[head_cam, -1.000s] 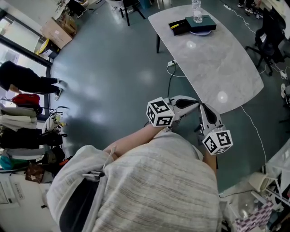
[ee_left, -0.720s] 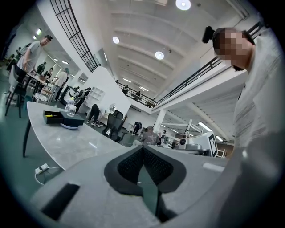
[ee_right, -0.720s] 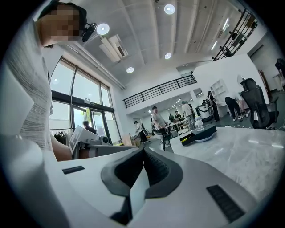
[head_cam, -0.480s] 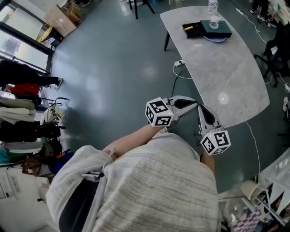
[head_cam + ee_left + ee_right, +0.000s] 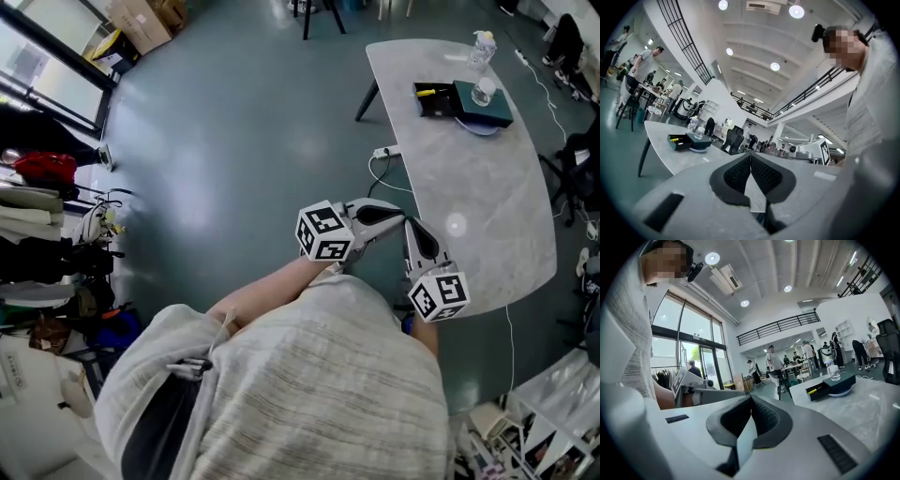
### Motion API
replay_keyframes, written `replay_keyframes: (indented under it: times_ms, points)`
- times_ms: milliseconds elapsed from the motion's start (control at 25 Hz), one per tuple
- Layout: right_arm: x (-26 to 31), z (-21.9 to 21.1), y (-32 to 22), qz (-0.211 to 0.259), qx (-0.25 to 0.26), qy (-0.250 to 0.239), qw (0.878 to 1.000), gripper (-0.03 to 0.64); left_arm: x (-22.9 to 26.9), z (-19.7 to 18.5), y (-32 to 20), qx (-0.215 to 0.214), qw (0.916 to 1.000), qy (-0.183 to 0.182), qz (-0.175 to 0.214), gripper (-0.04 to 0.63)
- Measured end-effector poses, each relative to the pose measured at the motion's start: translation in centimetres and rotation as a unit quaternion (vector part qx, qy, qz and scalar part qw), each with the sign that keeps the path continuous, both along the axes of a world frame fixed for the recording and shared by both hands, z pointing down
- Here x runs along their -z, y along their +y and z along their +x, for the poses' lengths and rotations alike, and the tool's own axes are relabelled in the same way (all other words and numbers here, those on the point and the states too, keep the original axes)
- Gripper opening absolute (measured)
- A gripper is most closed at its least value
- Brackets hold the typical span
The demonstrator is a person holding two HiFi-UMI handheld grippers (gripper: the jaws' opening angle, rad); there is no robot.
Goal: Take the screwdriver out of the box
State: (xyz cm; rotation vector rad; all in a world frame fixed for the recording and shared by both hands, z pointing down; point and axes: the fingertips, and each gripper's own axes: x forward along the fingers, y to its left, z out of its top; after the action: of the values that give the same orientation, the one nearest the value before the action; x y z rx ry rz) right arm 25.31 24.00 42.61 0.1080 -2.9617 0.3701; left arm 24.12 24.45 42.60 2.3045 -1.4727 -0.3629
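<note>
You have closed in on the worktop (image 5: 473, 202). In the head view it has swung from the top middle of the picture over to the right side, and the box (image 5: 433, 99) has slid down and rightward with it. That puts you on approach, with no grasp begun.

The box stands open and the screwdriver (image 5: 427, 92) lies inside it, its yellow handle showing against the dark lining. Just beside the box sits a teal case (image 5: 487, 103) on a plate, with a clear glass (image 5: 483, 91) on top of it and a bottle (image 5: 481, 45) beyond.

Your left tongs (image 5: 750, 156) are pressed together with nothing between the pads, and your right tongs (image 5: 750, 397) are the same: pads meeting, nothing pinched. Both are still held close in front of your body, well apart from the box, with most of the worktop's bare marble between them and it.

For the task, I'd judge nothing is done yet except covering ground. You will need to reach the box's end of the worktop and spread one pair of tongs before it can go down over the handle. Which pair suits better I cannot tell from this far off.
</note>
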Motion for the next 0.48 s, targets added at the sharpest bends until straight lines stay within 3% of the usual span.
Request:
replay_keyframes:
  times_ms: [240,480]
  points:
    - [-0.4,-5.8,1.1,0.027,0.022,0.022,0.999,0.011,-0.4,-5.7,1.2,0.023,0.9997,0.012,0.005,0.015]
    - [-1.2,-8.9,1.1,0.029,0.038,0.045,0.998,0.011,-1.1,-8.8,1.2,0.036,0.9991,0.023,0.002,0.015]
